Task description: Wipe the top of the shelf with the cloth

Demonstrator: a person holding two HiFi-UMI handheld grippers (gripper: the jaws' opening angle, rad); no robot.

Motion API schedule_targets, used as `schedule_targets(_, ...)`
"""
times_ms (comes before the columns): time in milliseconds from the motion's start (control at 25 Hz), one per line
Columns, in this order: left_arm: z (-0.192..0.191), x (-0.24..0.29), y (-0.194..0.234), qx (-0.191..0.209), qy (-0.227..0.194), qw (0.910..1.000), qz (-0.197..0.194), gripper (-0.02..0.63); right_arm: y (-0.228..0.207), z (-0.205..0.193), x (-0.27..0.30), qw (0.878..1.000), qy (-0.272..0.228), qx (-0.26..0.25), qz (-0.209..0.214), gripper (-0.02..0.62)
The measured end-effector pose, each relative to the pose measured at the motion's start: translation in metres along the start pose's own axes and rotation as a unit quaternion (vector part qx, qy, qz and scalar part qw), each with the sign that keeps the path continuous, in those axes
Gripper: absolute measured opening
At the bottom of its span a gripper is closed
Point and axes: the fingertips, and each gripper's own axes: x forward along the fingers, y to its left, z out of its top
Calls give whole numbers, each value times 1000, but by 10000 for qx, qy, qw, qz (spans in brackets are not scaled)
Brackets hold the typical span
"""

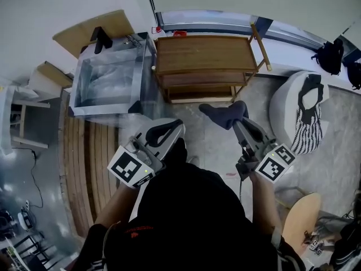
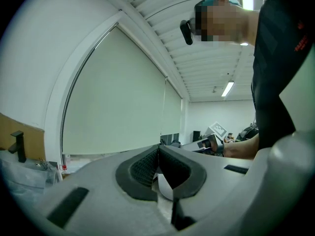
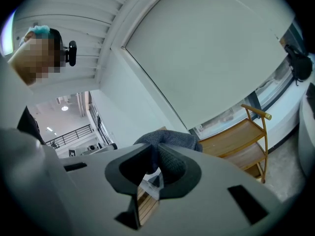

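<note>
Right claw (image 1: 238, 121) is pinched on a dark grey-blue fabric cloth (image 1: 224, 115); in the right gripper view its black pads (image 3: 170, 162) squeeze a fold of it and the rest bunches up past the jaw tips. The cloth hangs in the air on the person's side of the three-tier wooden shelf (image 1: 204, 53), just short of its front edge and clear of its top board. That top board is bare wood. Left claw (image 1: 178, 126) has its jaws pressed together with nothing between them, and it sits level with the right one, further from the shelf's front and towards its left end. A clear plastic box (image 1: 108, 81) stands against the shelf's left side. To the shelf's right rests a white cushion with a black-striped cover (image 1: 305, 115).
</note>
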Motion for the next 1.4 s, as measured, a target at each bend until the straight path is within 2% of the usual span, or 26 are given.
schedule_targets(240, 0, 28, 25, -64, -92, 9999, -114, 20, -27, 12, 14, 9999, 53, 24, -143, 44)
schedule_targets(400, -5, 45, 57, -168, -63, 9997, -143, 20, -45, 20, 40, 9997, 101, 20, -208, 44)
schedule_targets(1080, 5, 113, 248, -320, 146, 9990, -263, 20, -124, 73, 221, 9976, 500, 158, -460, 44)
schedule_targets(1400, 8, 132, 318, -475, 162, 9984, -274, 20, -148, 90, 291, 9965, 656, 154, -492, 44)
